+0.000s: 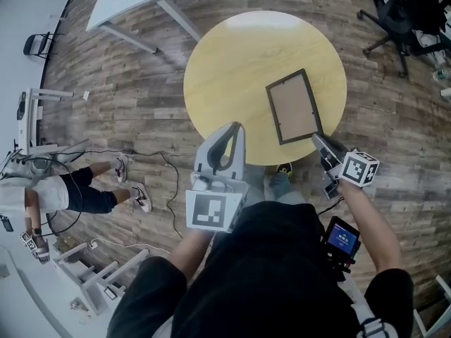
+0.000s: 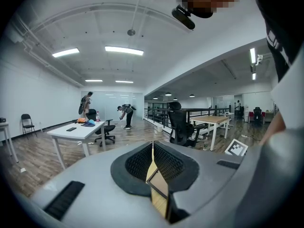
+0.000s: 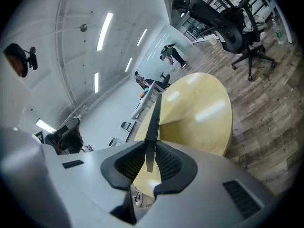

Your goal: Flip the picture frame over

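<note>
The right gripper (image 1: 316, 139) has its fingers (image 3: 167, 163) clenched on the near corner of the thin black picture frame (image 1: 294, 106), brown side up on the round yellow wooden tabletop (image 1: 232, 62). The left gripper (image 1: 238, 127) has its fingers (image 2: 137, 165) squeezed together on nothing, well apart from the frame.

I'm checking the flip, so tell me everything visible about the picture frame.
The picture frame is a rectangle with a thin dark border around a plain brown panel that looks like cardboard. It lies flat or nearly so, slightly askew, by the near right edge of the round yellow table. The right gripper is closed on the thin edge at its near corner; nothing else touches it besides the table.
</note>
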{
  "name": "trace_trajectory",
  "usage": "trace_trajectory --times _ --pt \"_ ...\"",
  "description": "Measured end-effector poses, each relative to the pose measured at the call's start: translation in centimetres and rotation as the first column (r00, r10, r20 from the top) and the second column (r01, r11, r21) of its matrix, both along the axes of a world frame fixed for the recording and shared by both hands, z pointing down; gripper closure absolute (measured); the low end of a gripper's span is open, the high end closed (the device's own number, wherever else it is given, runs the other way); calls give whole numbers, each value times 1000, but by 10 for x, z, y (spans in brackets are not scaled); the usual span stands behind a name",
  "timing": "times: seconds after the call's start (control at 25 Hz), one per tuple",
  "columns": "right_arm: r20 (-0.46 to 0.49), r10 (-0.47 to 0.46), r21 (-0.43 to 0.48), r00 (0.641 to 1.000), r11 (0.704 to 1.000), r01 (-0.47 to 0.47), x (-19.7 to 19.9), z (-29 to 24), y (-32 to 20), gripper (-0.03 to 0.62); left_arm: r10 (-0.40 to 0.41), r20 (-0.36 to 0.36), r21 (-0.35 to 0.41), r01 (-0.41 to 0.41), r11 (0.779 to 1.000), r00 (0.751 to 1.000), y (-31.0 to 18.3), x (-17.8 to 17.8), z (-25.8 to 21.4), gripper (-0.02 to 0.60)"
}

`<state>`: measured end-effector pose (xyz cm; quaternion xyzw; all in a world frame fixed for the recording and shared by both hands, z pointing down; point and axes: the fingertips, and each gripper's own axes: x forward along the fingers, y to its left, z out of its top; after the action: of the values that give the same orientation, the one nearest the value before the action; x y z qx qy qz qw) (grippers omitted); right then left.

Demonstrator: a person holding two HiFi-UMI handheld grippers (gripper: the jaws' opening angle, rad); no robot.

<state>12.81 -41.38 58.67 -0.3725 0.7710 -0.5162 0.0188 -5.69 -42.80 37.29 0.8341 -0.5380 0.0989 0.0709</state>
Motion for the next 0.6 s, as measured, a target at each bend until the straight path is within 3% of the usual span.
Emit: trace_trajectory --times 0.24,0.6 --pt "19 -19 -122 1000 992 21 -9 29 14 517 -8 -4 -4 8 1000 1000 5 -5 2 551" --pt "131 20 -325 991 945 24 -9 62 43 510 5 11 -39 -4 999 1000 7 -4 5 551"
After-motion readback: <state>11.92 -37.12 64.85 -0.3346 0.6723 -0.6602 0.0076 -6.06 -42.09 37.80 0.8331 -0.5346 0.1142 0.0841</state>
